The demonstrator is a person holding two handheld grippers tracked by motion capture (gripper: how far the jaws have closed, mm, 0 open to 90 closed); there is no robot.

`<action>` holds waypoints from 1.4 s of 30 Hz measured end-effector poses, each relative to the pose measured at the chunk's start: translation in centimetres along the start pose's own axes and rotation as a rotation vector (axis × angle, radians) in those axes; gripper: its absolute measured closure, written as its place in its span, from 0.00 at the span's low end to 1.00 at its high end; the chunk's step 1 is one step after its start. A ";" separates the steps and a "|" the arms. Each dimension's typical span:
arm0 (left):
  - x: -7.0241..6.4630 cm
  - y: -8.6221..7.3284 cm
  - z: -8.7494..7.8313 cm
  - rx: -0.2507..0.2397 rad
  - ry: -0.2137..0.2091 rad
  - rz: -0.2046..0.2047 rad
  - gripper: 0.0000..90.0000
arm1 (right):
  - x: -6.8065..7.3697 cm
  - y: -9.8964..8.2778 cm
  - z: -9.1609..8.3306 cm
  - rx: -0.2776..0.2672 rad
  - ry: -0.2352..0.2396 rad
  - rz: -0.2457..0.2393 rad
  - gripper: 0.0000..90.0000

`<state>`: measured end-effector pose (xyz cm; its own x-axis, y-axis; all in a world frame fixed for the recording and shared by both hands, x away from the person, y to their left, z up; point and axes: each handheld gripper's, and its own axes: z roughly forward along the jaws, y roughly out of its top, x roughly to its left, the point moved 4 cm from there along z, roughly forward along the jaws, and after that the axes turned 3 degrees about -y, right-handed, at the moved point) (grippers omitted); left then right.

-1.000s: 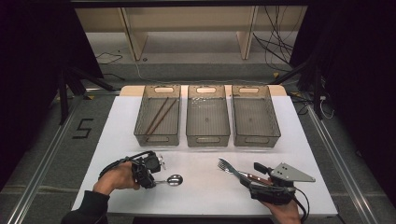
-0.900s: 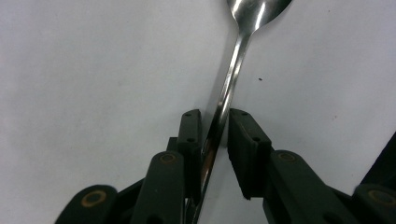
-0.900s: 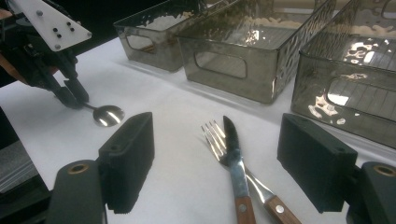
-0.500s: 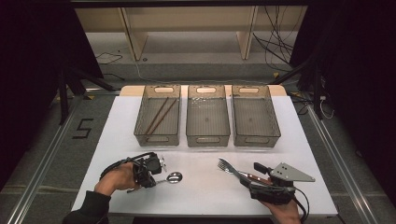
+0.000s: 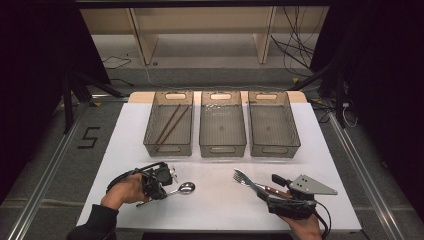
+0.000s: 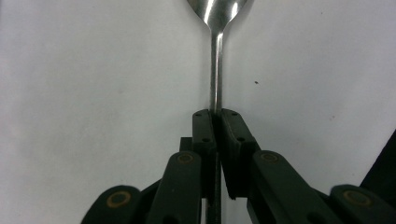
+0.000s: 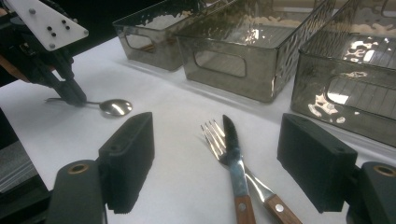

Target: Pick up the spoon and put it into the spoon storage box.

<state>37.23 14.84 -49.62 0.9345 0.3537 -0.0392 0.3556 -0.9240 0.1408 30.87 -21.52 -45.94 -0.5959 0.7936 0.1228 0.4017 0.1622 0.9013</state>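
Lying flat on the white table (image 5: 220,210), near its front left: a steel spoon (image 5: 181,189), bowl toward the middle, handle clamped between the pads of the left gripper (image 5: 159,186). Jaws just drawn together on the thin stem (bowl gleaming at the top edge of the left gripper view (image 6: 216,11)), pads (image 6: 205,133) pressed tight against the metal. Gripped low in a hand (image 5: 122,192) at the table's edge. To the right, well apart: a fork (image 5: 245,179) and a wood-handled knife (image 5: 270,190), crossed on the tabletop, lying between the wide-spread jaws of the right gripper (image 5: 280,192), neither pad touching. Behind, side by side: three smoky plastic bins, left bin (image 5: 169,125) holding brown chopsticks (image 5: 170,124), middle bin (image 5: 223,125) and right bin (image 5: 273,125) alongside.
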 end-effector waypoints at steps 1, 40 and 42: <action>0.0 0.0 -0.1 -0.002 -0.002 0.000 0.94 | 0.0 0.0 0.0 0.001 0.000 0.000 0.31; 2.6 7.3 -8.3 -0.424 0.062 -0.178 0.94 | -0.1 -0.1 0.1 0.007 -0.004 0.011 0.31; 3.1 8.0 -8.8 -0.440 0.062 -0.185 0.94 | -0.1 -0.1 0.1 0.007 -0.004 0.009 0.31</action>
<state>42.86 9.85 -39.96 0.8489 0.5266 -0.0456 0.4635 -0.7001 0.5431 30.90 -21.54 -46.10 -0.5894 0.7974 0.1297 0.4121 0.1587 0.8972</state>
